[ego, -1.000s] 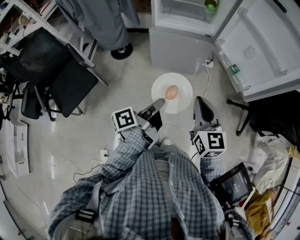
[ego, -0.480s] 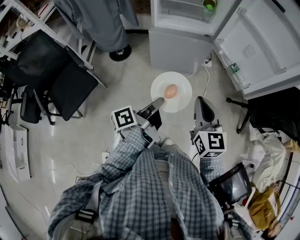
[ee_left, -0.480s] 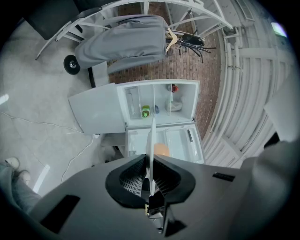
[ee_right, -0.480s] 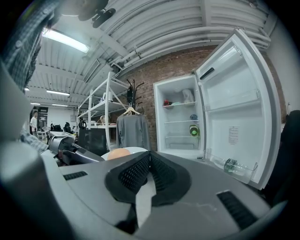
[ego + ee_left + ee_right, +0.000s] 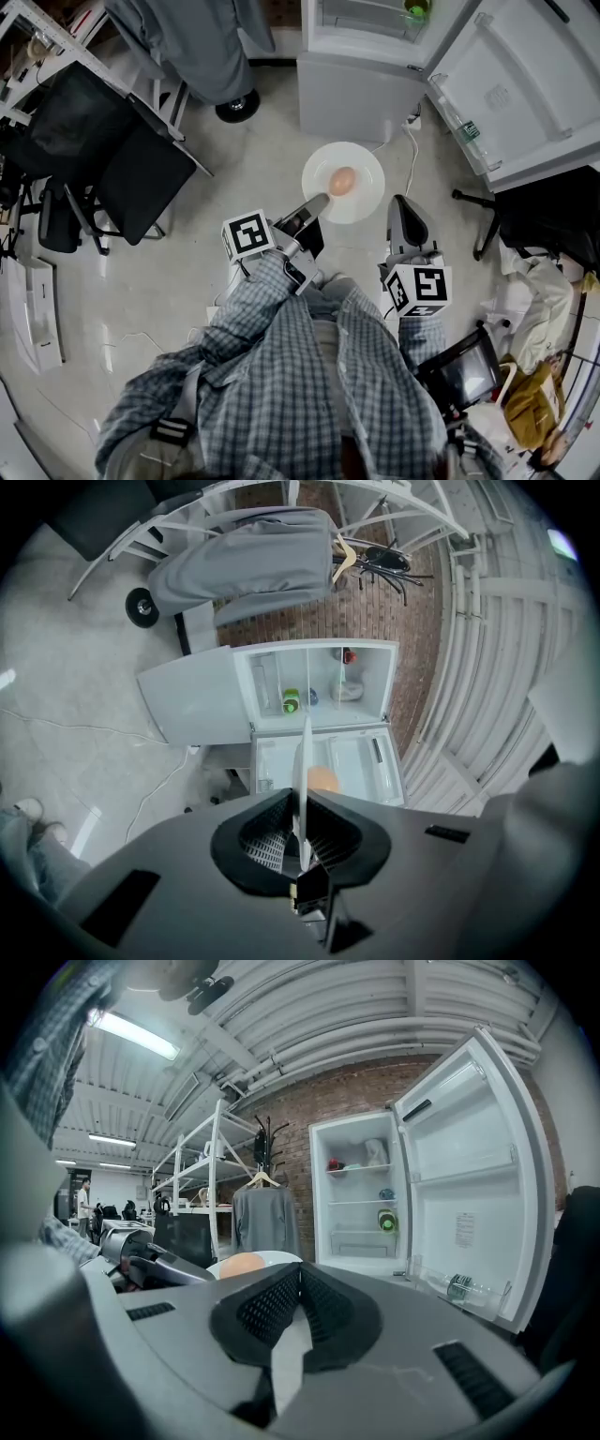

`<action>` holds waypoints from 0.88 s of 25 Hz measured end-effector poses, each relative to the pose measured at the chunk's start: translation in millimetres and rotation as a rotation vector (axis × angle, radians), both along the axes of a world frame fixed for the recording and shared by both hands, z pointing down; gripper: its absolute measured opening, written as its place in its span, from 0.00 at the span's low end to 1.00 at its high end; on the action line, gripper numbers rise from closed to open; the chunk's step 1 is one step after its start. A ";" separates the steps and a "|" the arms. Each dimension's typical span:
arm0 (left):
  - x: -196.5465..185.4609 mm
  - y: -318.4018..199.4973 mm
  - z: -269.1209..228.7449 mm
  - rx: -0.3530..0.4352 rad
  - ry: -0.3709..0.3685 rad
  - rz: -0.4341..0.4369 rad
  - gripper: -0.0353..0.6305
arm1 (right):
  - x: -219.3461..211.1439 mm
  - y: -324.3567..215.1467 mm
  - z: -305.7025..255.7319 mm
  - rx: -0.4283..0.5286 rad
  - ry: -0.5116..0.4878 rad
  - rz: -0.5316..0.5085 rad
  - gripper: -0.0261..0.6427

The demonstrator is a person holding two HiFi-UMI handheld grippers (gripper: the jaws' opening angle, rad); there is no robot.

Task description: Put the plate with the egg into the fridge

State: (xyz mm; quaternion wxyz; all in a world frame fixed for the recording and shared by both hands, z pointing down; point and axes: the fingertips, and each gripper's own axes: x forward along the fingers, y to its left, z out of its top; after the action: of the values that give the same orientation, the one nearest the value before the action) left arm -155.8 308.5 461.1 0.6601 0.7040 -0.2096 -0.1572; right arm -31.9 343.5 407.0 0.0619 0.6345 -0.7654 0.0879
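Pale floor spreads below an open fridge (image 5: 361,94), its door (image 5: 525,84) swung wide to the right. Just short of it, the plate (image 5: 361,202) hangs level above the floor with the egg (image 5: 342,180) near its middle. The left gripper (image 5: 317,204) is clamped on the plate's near-left rim; in its own view the plate (image 5: 305,761) runs edge-on between the closed jaws. The right gripper (image 5: 401,208) is closed on the near-right rim, the egg (image 5: 242,1265) showing left of its jaws. Against a second ago, both holds and the egg's place match; the plate has barely shifted.
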 end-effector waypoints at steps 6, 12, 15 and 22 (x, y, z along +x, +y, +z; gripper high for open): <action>-1.5 -2.6 3.7 -0.004 -0.003 0.007 0.09 | -7.0 4.2 -0.5 0.001 0.041 -0.003 0.05; 7.9 -9.3 0.8 -0.001 0.030 -0.002 0.09 | 7.4 -3.0 2.1 0.002 0.019 0.015 0.05; 9.4 -18.9 5.7 -0.008 0.006 -0.020 0.09 | 10.2 -16.4 2.4 0.006 0.015 -0.005 0.05; 24.9 -53.5 5.8 -0.010 -0.005 -0.069 0.09 | 26.7 -58.8 1.7 0.015 0.018 -0.060 0.05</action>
State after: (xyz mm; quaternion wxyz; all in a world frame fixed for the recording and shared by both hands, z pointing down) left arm -130.9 255.0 466.9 0.6573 0.6934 -0.2361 -0.1773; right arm -5.2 284.7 408.7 0.0665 0.6124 -0.7842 0.0745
